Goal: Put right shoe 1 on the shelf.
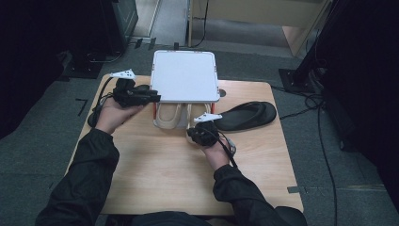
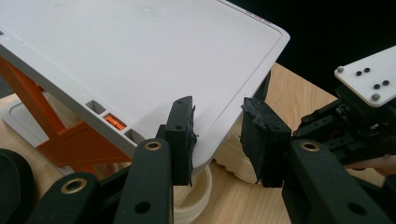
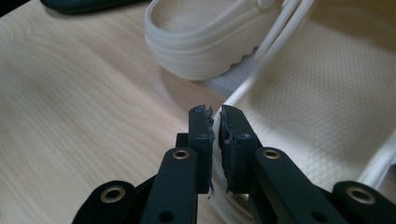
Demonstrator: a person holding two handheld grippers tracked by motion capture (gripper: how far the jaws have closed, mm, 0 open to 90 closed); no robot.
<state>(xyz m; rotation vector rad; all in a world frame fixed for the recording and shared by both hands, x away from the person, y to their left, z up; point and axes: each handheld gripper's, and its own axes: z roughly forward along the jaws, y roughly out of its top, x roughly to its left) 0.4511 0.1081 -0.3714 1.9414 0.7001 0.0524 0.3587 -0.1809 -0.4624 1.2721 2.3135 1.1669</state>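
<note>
Pale wood-grain surface is carrying everything, with grey carpet lying beyond it. Nearest the person, the right tongs are pinching the thin rim of a cream, soft-looking foam clog, jaws nearly touching around that rim. This clog's pebbled insole is stretching up and away from the jaws, so any pull would be running back along its long axis towards the right hand. A second cream clog is sitting just beyond. Farther off, the left tongs are standing half open around the corner of a smooth white plastic lid hinged up on orange struts; whether the pads are pressing it I cannot tell. A black sandal is lying to the right.
</note>
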